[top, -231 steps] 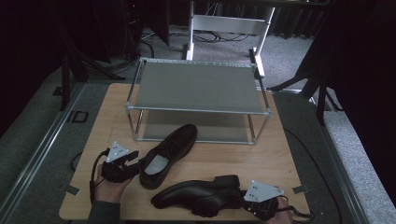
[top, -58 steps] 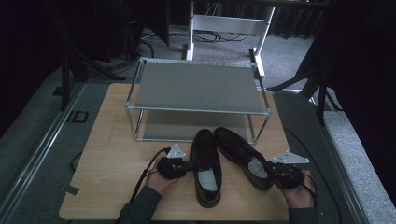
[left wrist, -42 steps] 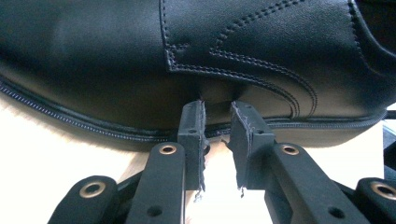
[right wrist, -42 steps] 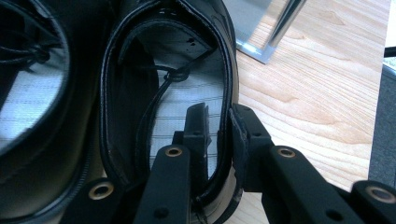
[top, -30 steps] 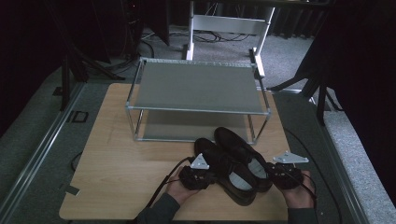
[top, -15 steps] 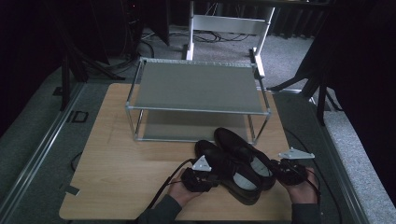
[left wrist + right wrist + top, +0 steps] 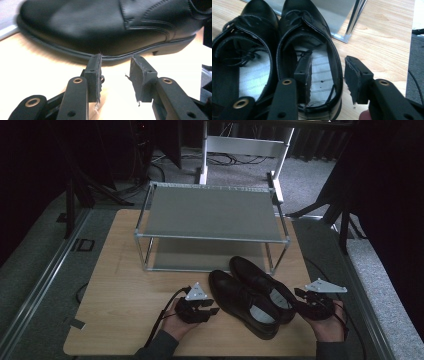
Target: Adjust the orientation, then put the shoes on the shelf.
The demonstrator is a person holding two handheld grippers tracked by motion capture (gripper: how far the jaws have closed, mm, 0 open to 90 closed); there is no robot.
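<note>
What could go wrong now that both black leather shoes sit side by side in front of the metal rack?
The right gripper straddles the heel wall of the right black leather shoe, one pad inside; its jaws have just been opening, and pulling away at an angle could drag that shoe out of line. The left gripper, jaws also just opened and nothing between them, sits close to the left black leather shoe and might nudge its sole.

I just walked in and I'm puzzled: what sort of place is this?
Probably a lab or studio set up for recording demonstrations. A wooden table holds just a metal rack and a pair of shoes, with dark curtains, stands and floor cables all around.
</note>
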